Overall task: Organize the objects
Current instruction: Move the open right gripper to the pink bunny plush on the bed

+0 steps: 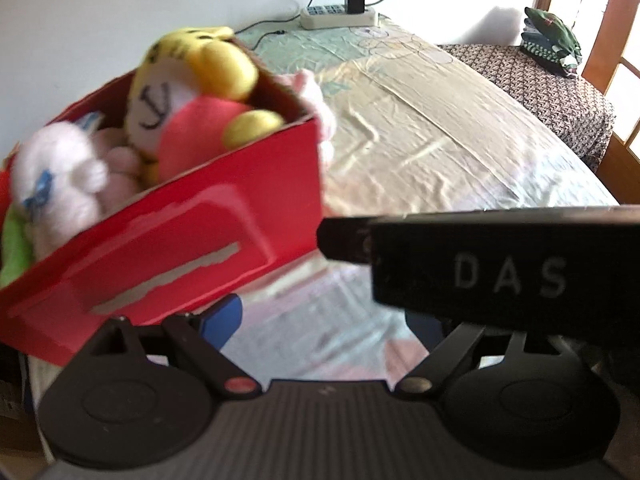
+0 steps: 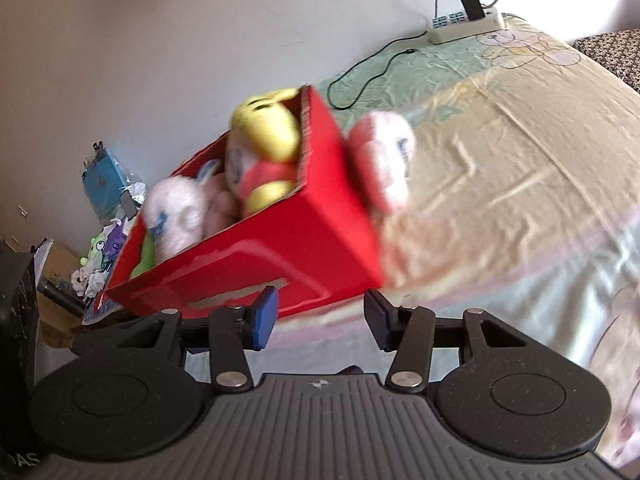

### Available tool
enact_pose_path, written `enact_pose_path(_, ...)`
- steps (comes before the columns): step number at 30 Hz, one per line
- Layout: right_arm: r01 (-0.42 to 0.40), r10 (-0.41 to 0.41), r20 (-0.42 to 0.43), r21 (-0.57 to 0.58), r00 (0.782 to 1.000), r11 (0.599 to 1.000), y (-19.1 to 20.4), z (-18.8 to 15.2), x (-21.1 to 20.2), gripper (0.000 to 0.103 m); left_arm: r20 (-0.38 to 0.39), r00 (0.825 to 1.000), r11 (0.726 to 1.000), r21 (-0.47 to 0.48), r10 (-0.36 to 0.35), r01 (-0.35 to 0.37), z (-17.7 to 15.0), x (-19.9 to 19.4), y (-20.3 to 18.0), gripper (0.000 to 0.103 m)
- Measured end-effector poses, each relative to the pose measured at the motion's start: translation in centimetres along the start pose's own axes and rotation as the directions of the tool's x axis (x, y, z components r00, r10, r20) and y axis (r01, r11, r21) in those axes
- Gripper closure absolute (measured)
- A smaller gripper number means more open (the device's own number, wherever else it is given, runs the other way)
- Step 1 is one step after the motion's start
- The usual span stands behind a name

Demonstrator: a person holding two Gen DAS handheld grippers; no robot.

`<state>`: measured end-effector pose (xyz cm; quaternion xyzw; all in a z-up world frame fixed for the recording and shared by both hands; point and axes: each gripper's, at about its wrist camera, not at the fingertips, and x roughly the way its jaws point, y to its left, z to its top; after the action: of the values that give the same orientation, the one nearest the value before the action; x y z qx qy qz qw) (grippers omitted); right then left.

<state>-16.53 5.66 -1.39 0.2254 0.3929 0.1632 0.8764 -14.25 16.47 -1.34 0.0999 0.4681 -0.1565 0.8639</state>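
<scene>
While the left wrist view is blurred, it plainly shows a red cardboard box (image 1: 224, 200) resting on a bed (image 1: 440, 140) with a pale yellow and green sheet. Inside the box, a yellow plush toy (image 1: 200, 76) with a white face and a pink-red body leans against the far end, and a white fluffy plush (image 1: 56, 168) with blue marks lies nearer the left end. A pink-white plush (image 1: 316, 104) peeks out beyond the box's right end, outside it. The left gripper (image 1: 320, 316) has one blue pad (image 1: 224, 320) just beside the box's near wall; the other finger is hidden behind the black body of the other gripper, marked DAS, so I cannot tell whether this claw is open or clamped on anything. At the far end of the bed, a white power strip (image 1: 340, 16) with a black charger sits by the wall, and a folded green cloth (image 1: 552, 40) lies on a patterned cover at the right.

From the right wrist view, the same red box sits at an angle on the sheet, its near wall showing a torn strip. The right gripper (image 2: 320, 320) stands with its jaws apart and nothing between them; its left blue pad (image 2: 264, 316) overlaps the box's near wall in the picture, the right pad is clear of it. Here the pink-white plush lies on the bed touching the box's right end. Clutter, with a blue packet (image 2: 104, 180), lies by the wall at the left.
</scene>
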Motion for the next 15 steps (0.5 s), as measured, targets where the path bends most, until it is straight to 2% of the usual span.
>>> enact_pose_path(4, -0.010, 0.011, -0.027, 0.016, 1.000, 1.000, -3.2, 2.1, 0.2, 0.054, -0.025, 1.000, 1.000, -0.004, 0.007, -0.008, 1.6, 1.7, -2.7, 0.016)
enact_pose_path(9, -0.049, 0.050, -0.079, 0.016, 0.996, 0.999, -7.2, 4.7, 1.0, 0.061, -0.058, 0.998, 0.999, -0.041, 0.032, -0.034, 3.4, 4.1, -5.4, 0.016)
enact_pose_path(15, -0.151, 0.148, -0.155, -0.008, 0.977, 0.989, -10.4, 7.5, 3.0, 0.068, -0.060, 0.991, 0.988, -0.088, 0.122, -0.127, 4.5, 5.6, -7.5, 0.016)
